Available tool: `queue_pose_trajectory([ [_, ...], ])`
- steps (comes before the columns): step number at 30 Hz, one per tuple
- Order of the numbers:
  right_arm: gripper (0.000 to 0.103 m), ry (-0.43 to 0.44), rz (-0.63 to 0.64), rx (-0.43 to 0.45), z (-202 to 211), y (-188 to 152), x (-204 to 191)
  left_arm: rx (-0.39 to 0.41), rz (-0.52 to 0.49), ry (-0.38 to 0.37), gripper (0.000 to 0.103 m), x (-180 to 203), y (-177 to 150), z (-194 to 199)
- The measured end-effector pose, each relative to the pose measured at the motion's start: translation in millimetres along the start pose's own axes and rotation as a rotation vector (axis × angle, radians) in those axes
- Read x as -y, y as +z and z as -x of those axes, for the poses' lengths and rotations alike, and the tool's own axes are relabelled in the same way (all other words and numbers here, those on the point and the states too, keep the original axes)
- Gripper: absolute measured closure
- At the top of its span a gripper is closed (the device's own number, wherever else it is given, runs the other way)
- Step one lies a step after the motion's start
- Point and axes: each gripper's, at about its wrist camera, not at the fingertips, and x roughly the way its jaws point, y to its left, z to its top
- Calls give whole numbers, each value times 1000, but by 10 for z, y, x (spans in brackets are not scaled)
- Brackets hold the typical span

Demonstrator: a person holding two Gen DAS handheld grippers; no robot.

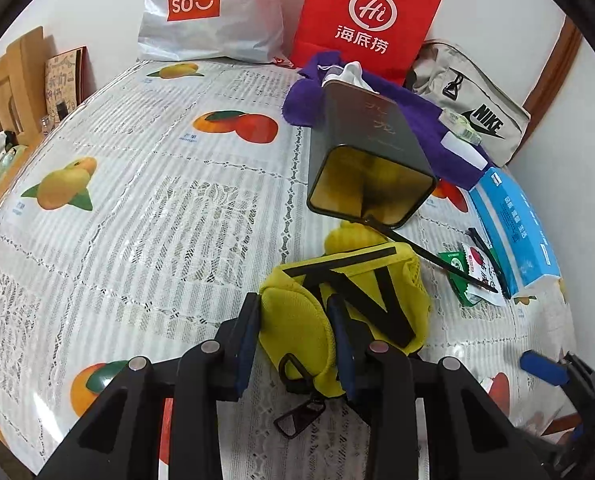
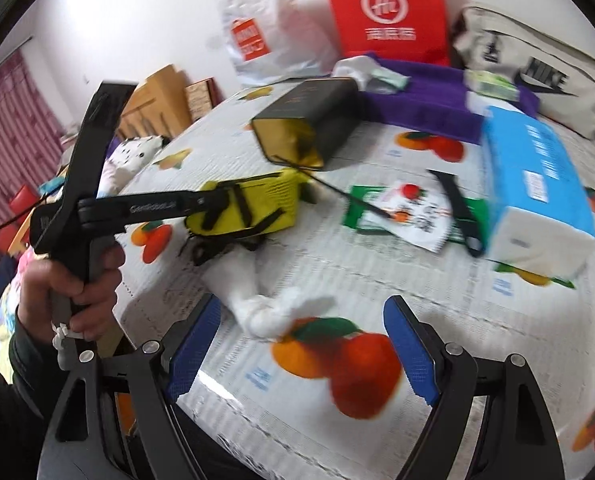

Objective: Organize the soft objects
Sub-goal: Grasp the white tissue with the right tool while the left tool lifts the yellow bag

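A yellow padded pouch [image 1: 361,280] with black straps lies on the fruit-print tablecloth [image 1: 137,200]. My left gripper [image 1: 295,322] is shut on its near padded end, a blue pad pressing each side. In the right wrist view the same pouch [image 2: 265,204] sits in the left gripper [image 2: 221,204], which a hand [image 2: 77,280] holds. My right gripper [image 2: 301,332] stands open just above the table, and a knotted white soft cloth [image 2: 265,308] lies between its fingers, untouched. A purple towel [image 1: 417,120] lies at the back.
A dark tin box [image 1: 369,152] lies on its side behind the pouch. To the right are a blue tissue pack [image 1: 513,224] and snack packets [image 1: 477,272]. A Nike bag [image 1: 469,108], a red paper bag [image 1: 365,16] and a white shopping bag [image 1: 209,12] line the wall.
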Motion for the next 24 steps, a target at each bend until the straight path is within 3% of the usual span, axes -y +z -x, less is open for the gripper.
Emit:
queue_pose_trajectory([
  [6,20,16,61,-57,-282,19,-219,-1,-10,-3,70,-4,10,-17],
  [10,23,-54,137,-59,-449,-22,-371,-2,-10,-15,70,-20,10,-18],
  [12,47,-124,188,-38,-471,-55,-441,-2,-5,-25,69,-39,10,-16],
  [13,54,-139,213,-30,-467,-66,-467,-1,-6,-26,69,-39,8,-16],
  [14,71,-124,215,-32,-447,-67,-463,0,-8,-22,69,-33,4,-14],
  [15,77,-117,208,-36,-432,-63,-437,2,-10,-17,69,-27,1,-13],
  [24,78,-178,119,-56,-64,-232,39,15,2,-6,71,-44,-64,58],
])
